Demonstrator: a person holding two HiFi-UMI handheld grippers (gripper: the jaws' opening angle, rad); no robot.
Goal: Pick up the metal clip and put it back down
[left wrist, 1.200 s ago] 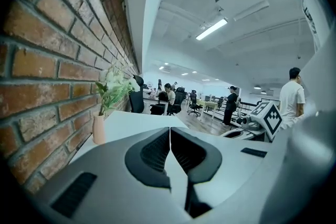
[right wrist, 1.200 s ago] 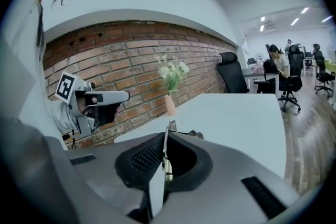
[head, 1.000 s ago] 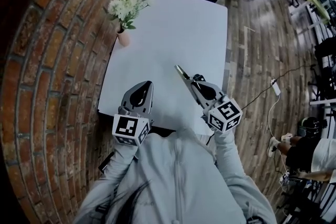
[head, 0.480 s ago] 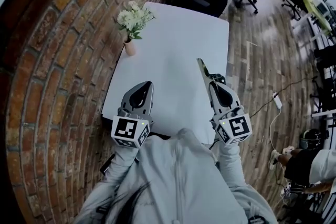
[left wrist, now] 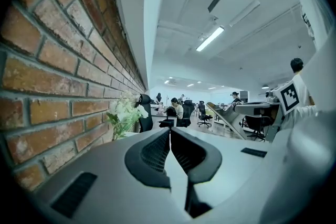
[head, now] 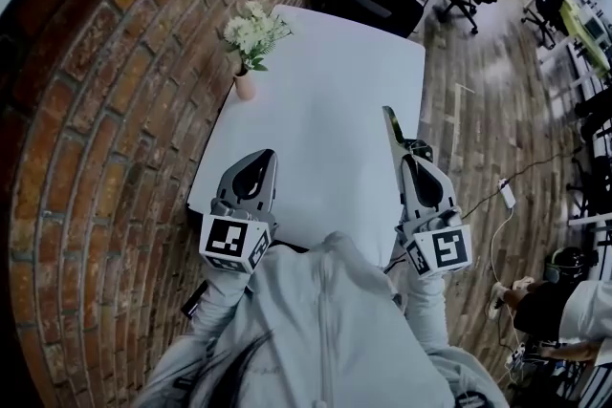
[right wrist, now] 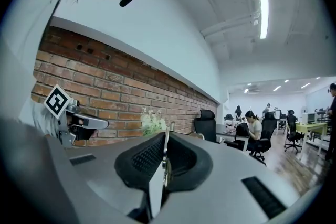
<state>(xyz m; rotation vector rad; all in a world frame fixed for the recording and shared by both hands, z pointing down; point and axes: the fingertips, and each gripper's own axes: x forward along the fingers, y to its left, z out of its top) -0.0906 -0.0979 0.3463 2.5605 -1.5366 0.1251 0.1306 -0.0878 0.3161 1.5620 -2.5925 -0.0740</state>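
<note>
The metal clip (head: 391, 126) is a thin strip that sticks out past the tips of my right gripper (head: 403, 152), which is shut on it above the right side of the white table (head: 320, 81). In the right gripper view the clip (right wrist: 166, 145) stands on edge between the dark pads, with the gripper (right wrist: 165, 136) pointing level across the room. My left gripper (head: 262, 158) hovers over the table's near left part, its jaws closed tip to tip with nothing in them (left wrist: 169, 131). The two grippers are well apart.
A small vase of white flowers (head: 248, 38) stands at the table's far left, by the brick wall (head: 105, 119). Black office chairs (head: 382, 5) sit beyond the far edge. Wooden floor (head: 478, 129) with a cable runs along the right. People sit at desks far behind.
My right gripper has risen with the clip and swung from pointing up-left to pointing almost straight away from me. The left gripper has lifted a little.
</note>
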